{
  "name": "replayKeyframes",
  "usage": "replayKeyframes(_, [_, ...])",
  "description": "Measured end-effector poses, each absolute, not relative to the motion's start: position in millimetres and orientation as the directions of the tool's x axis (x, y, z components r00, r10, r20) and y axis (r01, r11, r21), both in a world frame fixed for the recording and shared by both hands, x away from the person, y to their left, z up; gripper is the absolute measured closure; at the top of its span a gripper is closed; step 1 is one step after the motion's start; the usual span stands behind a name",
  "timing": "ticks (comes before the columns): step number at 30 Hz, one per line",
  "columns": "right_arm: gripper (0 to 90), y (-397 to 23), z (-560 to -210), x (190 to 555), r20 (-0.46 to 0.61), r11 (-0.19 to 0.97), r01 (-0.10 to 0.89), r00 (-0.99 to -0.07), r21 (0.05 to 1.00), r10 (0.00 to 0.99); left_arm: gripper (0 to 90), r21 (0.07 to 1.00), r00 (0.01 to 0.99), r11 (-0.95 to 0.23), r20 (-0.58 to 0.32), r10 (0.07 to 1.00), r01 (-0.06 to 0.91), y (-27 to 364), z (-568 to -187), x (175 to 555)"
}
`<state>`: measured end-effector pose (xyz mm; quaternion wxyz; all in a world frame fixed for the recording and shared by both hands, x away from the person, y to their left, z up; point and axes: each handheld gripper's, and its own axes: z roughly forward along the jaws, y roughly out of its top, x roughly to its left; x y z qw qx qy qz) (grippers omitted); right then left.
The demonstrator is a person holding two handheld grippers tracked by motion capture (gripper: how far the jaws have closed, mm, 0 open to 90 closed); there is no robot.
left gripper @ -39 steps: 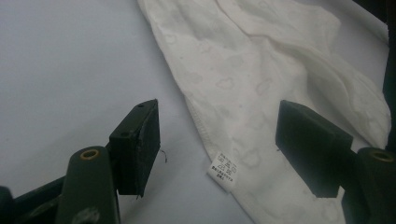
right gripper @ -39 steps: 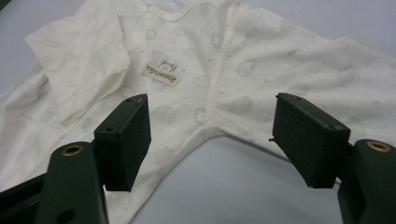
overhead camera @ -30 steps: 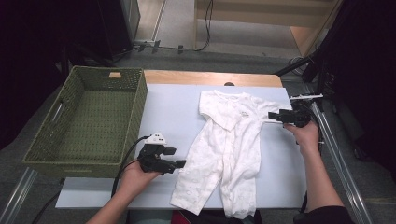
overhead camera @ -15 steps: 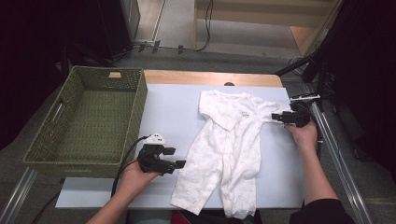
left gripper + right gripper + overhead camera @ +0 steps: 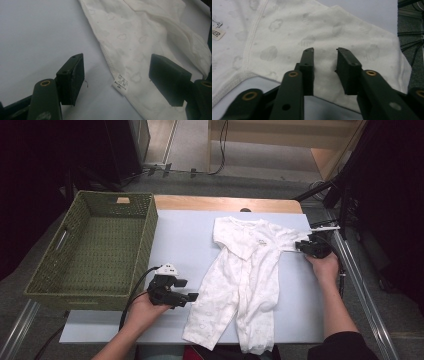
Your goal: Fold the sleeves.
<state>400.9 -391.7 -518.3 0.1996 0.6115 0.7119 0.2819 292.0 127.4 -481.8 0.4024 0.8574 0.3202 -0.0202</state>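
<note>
A white baby romper (image 5: 245,280) lies flat on the pale blue table top (image 5: 180,235), legs toward me. My left gripper (image 5: 189,289) rests by the left leg's outer edge and is open. Its wide jaws straddle the hem and the care label (image 5: 120,84) without touching the romper (image 5: 140,32). My right gripper (image 5: 298,246) is at the romper's right sleeve. Its jaws have just been closing and stand narrow over the sleeve cloth (image 5: 287,32). A gap remains at the right gripper (image 5: 325,56), with the fabric lying flat between the pads.
A green woven basket (image 5: 149,235) stands at the table's left side, beside the blue top. A metal rail (image 5: 360,285) runs along the right edge. Cables (image 5: 220,150) cross the floor beyond the wooden back edge.
The right gripper's jaws have narrowed over the sleeve, with the hand barely shifting. The left hand and the romper have stayed where they were.
</note>
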Motion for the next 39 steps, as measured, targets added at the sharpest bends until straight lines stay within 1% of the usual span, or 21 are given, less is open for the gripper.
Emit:
replayKeyframes(1, [68.4, -391.7, -518.3, 400.9, 0.061, 0.093, 0.758, -0.173, 0.645, 0.983, 29.1, 0.677, 0.795, -0.471, -0.292, 0.532, 0.565, 127.4, -481.6, 291.9])
replayKeyframes(2, [70.6, -390.9, -518.4, 400.6, 0.058, 0.093, 0.758, -0.171, 0.646, 0.984, 29.1, 0.679, 0.795, -0.47, -0.294, 0.53, 0.564, 127.3, -481.4, 291.8])
replayKeyframes(4, [77.7, -388.6, -518.9, 399.9, 0.071, 0.082, 0.757, -0.167, 0.649, 0.983, 29.1, 0.679, 0.794, -0.468, -0.293, 0.533, 0.565, 127.3, -481.2, 292.1])
replayKeyframes(5, [77.7, -388.6, -518.9, 399.9, 0.071, 0.082, 0.757, -0.167, 0.649, 0.983, 29.1, 0.679, 0.794, -0.468, -0.293, 0.533, 0.565, 127.3, -481.2, 292.1])
replayKeyframes(6, [82.1, -387.9, -518.7, 400.0, 0.078, 0.074, 0.759, -0.162, 0.647, 0.984, 29.1, 0.68, 0.794, -0.468, -0.292, 0.533, 0.564, 127.3, -481.4, 292.2])
replayKeyframes(7, [82.1, -387.9, -518.7, 400.0, 0.078, 0.074, 0.759, -0.162, 0.647, 0.984, 29.1, 0.68, 0.794, -0.468, -0.292, 0.533, 0.565, 127.1, -481.5, 292.3])
replayKeyframes(8, [87.2, -388.3, -519.0, 400.3, 0.09, 0.065, 0.759, -0.161, 0.648, 0.983, 29.1, 0.681, 0.793, -0.467, -0.292, 0.534, 0.565, 127.1, -481.2, 292.3])
replayKeyframes(9, [87.2, -388.3, -519.0, 400.3, 0.09, 0.065, 0.759, -0.161, 0.648, 0.983, 29.1, 0.681, 0.793, -0.467, -0.292, 0.534, 0.565, 127.1, -481.2, 292.3])
replayKeyframes(10, [87.7, -389.6, -518.3, 401.4, 0.12, 0.032, 0.769, -0.141, 0.639, 0.983, 29.1, 0.681, 0.794, -0.468, -0.29, 0.534, 0.563, 127.3, -480.9, 292.4])
replayKeyframes(15, [87.9, -392.4, -517.0, 402.3, 0.16, -0.006, 0.777, -0.123, 0.629, 0.979, 29.1, 0.689, 0.796, -0.461, -0.291, 0.531, 0.559, 127.9, -479.1, 292.5])
replayKeyframes(17, [88.0, -392.2, -511.6, 401.4, 0.159, -0.006, 0.756, -0.129, 0.655, 0.979, 29.1, 0.691, 0.797, -0.46, -0.291, 0.529, 0.557, 128.3, -478.9, 292.5])
replayKeyframes(21, [88.0, -387.3, -500.6, 399.6, 0.167, 0.007, 0.729, -0.166, 0.684, 0.972, 29.1, 0.687, 0.798, -0.467, -0.285, 0.531, 0.557, 128.5, -479.1, 292.1])
replayKeyframes(25, [87.9, -383.1, -497.2, 398.4, 0.174, 0.014, 0.728, -0.183, 0.686, 0.968, 29.1, 0.688, 0.797, -0.465, -0.287, 0.531, 0.557, 128.5, -478.5, 292.0])
replayKeyframes(27, [87.9, -379.0, -495.2, 397.9, 0.181, 0.027, 0.729, -0.206, 0.684, 0.962, 29.1, 0.691, 0.797, -0.46, -0.291, 0.53, 0.557, 128.4, -478.4, 292.1])
replayKeyframes(34, [87.9, -362.7, -487.2, 395.6, 0.144, 0.091, 0.7, -0.27, 0.709, 0.952, 29.1, 0.691, 0.797, -0.461, -0.288, 0.53, 0.556, 128.1, -478.8, 292.5])
replayKeyframes(39, [87.9, -354.3, -483.2, 394.9, 0.149, 0.104, 0.69, -0.296, 0.716, 0.943, 29.1, 0.698, 0.799, -0.455, -0.289, 0.527, 0.553, 128.5, -476.6, 291.3])
